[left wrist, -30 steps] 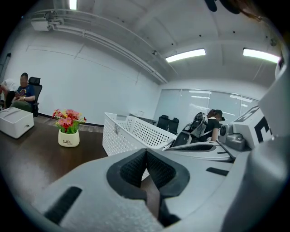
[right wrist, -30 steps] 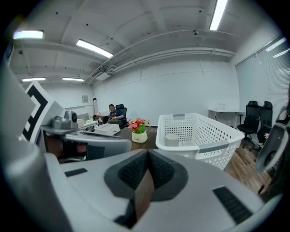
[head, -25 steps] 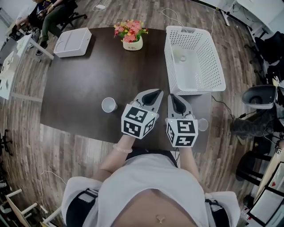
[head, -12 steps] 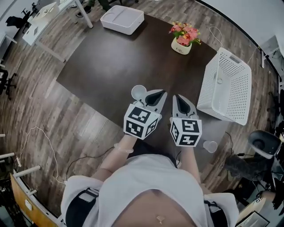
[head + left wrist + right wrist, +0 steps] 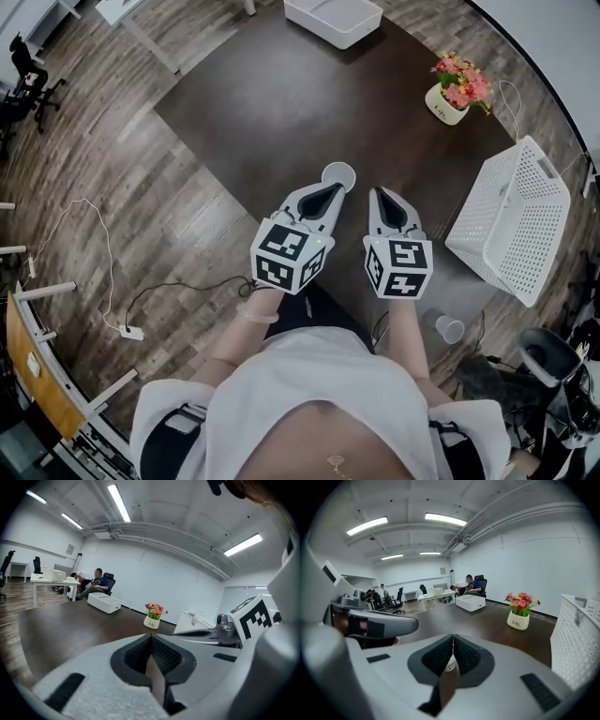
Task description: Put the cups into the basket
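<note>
A white paper cup (image 5: 338, 176) stands upright on the dark table (image 5: 281, 103), just ahead of my left gripper (image 5: 330, 191) and slightly to its right. A second cup (image 5: 449, 328) stands near the table's near right corner, behind my right gripper (image 5: 382, 197). The white lattice basket (image 5: 511, 220) sits at the right end of the table, apart from both grippers. Both grippers hover side by side over the table's near edge. The left gripper (image 5: 151, 638) has its jaws closed together with nothing held. The right gripper (image 5: 452, 639) is likewise shut and empty.
A flower pot (image 5: 455, 89) stands beyond the basket (image 5: 579, 634), and a flat white box (image 5: 333, 17) lies at the far end. A cable and socket (image 5: 131, 330) lie on the wood floor at left. People sit at desks (image 5: 93, 585) far behind.
Both grippers have swung to the left along the table's near edge. The cup that was off to their left now stands right in front of the left gripper's tip. The basket has dropped away to the right.
</note>
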Motion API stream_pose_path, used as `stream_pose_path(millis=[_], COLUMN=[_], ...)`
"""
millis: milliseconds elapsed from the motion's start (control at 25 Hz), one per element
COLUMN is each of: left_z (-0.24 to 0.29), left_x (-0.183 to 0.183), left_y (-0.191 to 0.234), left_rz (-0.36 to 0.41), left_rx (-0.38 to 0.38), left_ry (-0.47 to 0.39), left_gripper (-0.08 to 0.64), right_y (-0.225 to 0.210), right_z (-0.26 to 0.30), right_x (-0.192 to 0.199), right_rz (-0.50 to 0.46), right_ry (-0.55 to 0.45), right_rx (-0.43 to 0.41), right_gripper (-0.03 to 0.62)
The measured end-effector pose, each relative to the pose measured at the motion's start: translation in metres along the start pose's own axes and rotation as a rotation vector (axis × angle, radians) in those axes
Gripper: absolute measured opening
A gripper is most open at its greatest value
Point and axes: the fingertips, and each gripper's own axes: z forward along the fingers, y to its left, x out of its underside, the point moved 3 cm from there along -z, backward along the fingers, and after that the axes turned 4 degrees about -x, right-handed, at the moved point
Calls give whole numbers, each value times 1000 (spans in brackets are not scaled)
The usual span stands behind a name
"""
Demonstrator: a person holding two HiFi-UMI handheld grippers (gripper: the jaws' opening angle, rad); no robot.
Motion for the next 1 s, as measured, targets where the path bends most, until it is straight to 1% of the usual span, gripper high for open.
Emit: stream_pose_path(millis=[160, 200, 280, 320, 360, 400, 440, 520, 640, 1000], left_z=[-12, -13, -15, -15, -16, -15, -14, -12, -8, 6], left_x=[12, 15, 18, 19, 19, 19, 19, 19, 21, 38], left_y=[27, 35, 47, 51, 55, 58, 62, 73, 86, 115], left_rz=[-30, -34, -50, -60, -69, -76, -80, -86, -102, -134], left_rx=[-72, -83, -102, -110, -116, -120, -124, -129, -132, -118], left_ry=[8, 10, 12, 11, 10, 9, 10, 15, 26, 87], left_gripper=[11, 11, 11, 11, 11, 11, 11, 11, 11, 11], right_y=[13, 18, 29, 34, 38, 42, 45, 47, 47, 44], right_z=[22, 28, 38, 42, 45, 47, 50, 56, 67, 97], right_x=[5, 6, 10, 13, 17, 20, 22, 25, 29, 40], right_rz=[-20, -25, -34, -40, -47, -57, -69, -97, -122, -103], right_ry=[35, 48, 95, 126, 155, 181, 199, 215, 242, 319], right_rx=[-56, -77, -140, -174, -204, -227, -240, -232, -208, -194], right_gripper=[15, 42, 218, 287, 337, 374, 396, 413, 413, 413])
